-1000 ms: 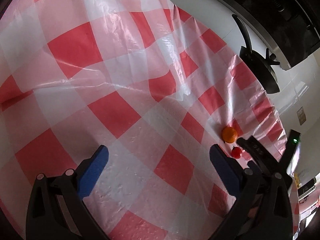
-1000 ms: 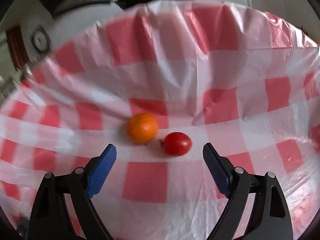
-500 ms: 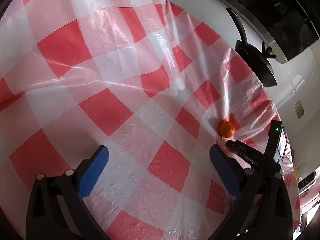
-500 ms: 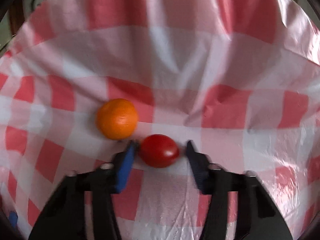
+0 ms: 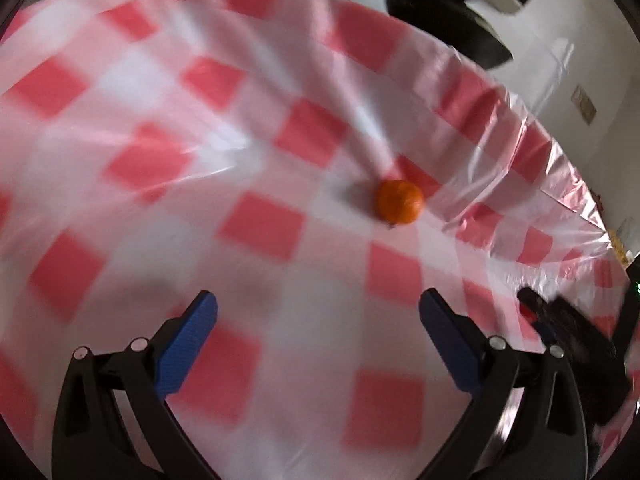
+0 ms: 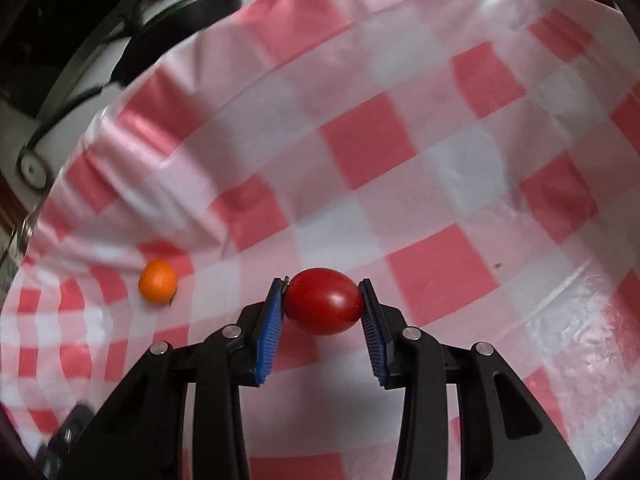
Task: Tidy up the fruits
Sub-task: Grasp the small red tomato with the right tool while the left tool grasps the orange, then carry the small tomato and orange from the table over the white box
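1. Right claw (image 6: 322, 300): clenched on a red cherry tomato (image 6: 322, 301), one blue ribbed pad against each end, the fruit lengthwise between them. It appears lifted clear of the cloth, judged ready to be carried to wherever the fruits are being gathered.
2. Left claw (image 5: 318, 312): released, its pads spread wide with nothing between them, hovering over the cloth. Judged to be lined up for the next pick.
3. Mandarin orange (image 5: 399, 202): ahead of the left claw and a little to its right, resting on the cloth, well apart from the pads. From the right claw it lies off to the left (image 6: 157, 281), beyond the pad tips. Still to be collected.
4. Right claw's black body (image 5: 568, 332): seen from the left wrist view low at the right edge, beside the left claw's right finger; blurred.
5. Worktop covering: glossy red-and-white checked plastic tablecloth (image 5: 260, 224), creased, with wrinkled folds toward its far edge.
6. Beyond the cloth's far edge: a dark pan-like vessel with a handle (image 5: 444, 20), exact type unclear, on a white surface. Much of the left wrist view is motion-blurred.
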`<state>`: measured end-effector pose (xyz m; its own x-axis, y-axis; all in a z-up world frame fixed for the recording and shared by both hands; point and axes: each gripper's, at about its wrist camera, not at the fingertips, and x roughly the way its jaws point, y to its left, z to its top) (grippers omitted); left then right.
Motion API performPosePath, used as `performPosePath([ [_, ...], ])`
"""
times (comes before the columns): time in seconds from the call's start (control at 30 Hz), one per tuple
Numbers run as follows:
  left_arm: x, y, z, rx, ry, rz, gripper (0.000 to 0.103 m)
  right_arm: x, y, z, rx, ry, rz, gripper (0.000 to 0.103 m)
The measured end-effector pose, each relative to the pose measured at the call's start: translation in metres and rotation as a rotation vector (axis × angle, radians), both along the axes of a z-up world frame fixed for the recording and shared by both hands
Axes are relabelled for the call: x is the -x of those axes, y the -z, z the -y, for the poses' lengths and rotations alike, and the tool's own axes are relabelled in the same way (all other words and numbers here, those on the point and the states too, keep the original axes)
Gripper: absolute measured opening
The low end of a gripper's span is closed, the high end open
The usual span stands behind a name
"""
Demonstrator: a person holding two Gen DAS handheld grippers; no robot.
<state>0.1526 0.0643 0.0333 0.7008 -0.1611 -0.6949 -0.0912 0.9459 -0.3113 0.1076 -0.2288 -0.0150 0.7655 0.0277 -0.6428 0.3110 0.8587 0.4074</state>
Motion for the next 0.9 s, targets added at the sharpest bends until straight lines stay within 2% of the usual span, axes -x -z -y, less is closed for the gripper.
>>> performPosePath([
  [0.1, -0.045, -0.002, 0.032, -0.037, 0.05, -0.013, 0.101, 0.001, 0.003, 0.004, -0.03, -0.009, 0.027, 0.038],
  [0.23, -0.099, 0.005, 0.062, -0.12, 0.057, -0.057, 0.101, 0.01, 0.0, 0.012, -0.058, 0.006, 0.049, 0.038],
  [0.3, -0.118, 0.015, 0.07, -0.163, 0.055, -0.103, 0.096, 0.011, 0.0, 0.011, -0.059, -0.003, 0.054, 0.038],
  [0.33, -0.122, 0.017, 0.072, -0.179, 0.053, -0.108, 0.09, 0.01, 0.0, 0.011, -0.06, -0.005, 0.054, 0.038],
  [0.4, -0.125, 0.016, 0.076, -0.188, 0.078, -0.091, 0.068, 0.009, 0.001, 0.011, -0.061, -0.009, 0.054, 0.038],
  [0.43, -0.124, 0.016, 0.077, -0.194, 0.096, -0.078, 0.045, 0.008, 0.0, 0.01, -0.058, -0.012, 0.054, 0.038],
  [0.47, -0.121, 0.015, 0.077, -0.182, 0.123, -0.06, 0.045, 0.007, 0.001, 0.01, -0.059, -0.012, 0.053, 0.038],
  [0.53, -0.105, 0.011, 0.069, -0.134, 0.101, -0.015, 0.045, 0.007, 0.002, 0.01, -0.062, -0.013, 0.055, 0.038],
  [0.6, -0.077, 0.001, 0.065, -0.159, 0.092, 0.057, 0.045, 0.006, 0.002, 0.009, -0.064, -0.013, 0.052, 0.038],
  [0.7, -0.026, -0.013, 0.052, -0.148, 0.088, 0.127, 0.045, 0.006, 0.002, 0.009, -0.064, -0.015, 0.052, 0.038],
  [0.83, 0.041, -0.018, 0.023, -0.082, 0.048, 0.145, 0.045, 0.005, 0.003, 0.008, -0.063, -0.012, 0.045, 0.038],
  [0.9, 0.076, -0.014, 0.004, -0.06, -0.002, 0.138, 0.045, 0.005, 0.003, 0.008, -0.062, -0.007, 0.04, 0.038],
])
